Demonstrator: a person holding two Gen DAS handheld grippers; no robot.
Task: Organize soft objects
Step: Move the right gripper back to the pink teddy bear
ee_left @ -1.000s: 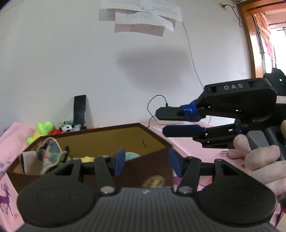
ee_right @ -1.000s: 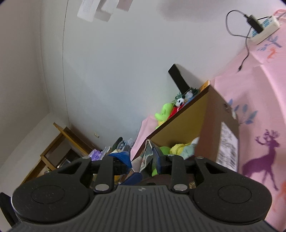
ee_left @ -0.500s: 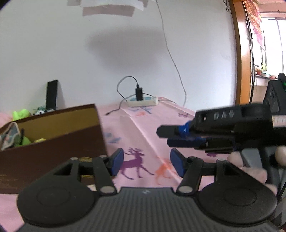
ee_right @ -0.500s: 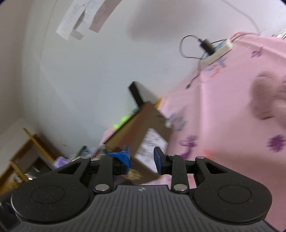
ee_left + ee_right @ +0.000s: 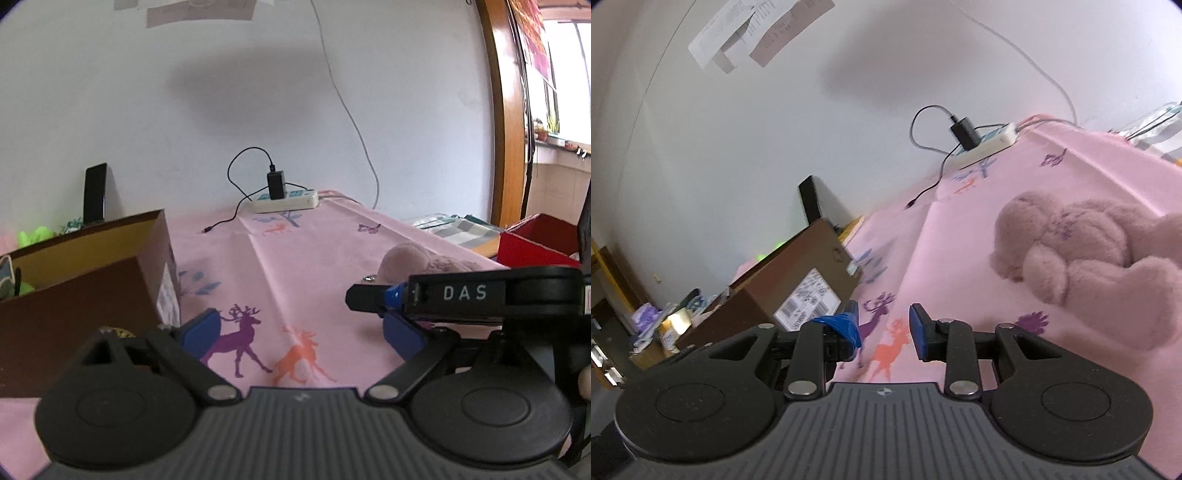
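Pink cloth with deer pictures covers the table we work on, and a white wall stands behind it. We hold our left gripper low over the cloth at the bottom of the frame. Its two blue fingers are spread wide apart and grip nothing.

Our right gripper is empty too, and its blue pads have a clear gap between them. In the left view it pokes in from the right edge with the letters DAS on its side.

We see the soft pink plush toy lying on the cloth at the right of the right view, apart from both grippers. In the left view only its top shows, behind the right gripper.

We also see the brown cardboard box at the left of the frame, open on top, with something green inside. A white power strip with a black charger plugged in lies at the far end of the table by the wall. A black phone leans on the wall behind the box.
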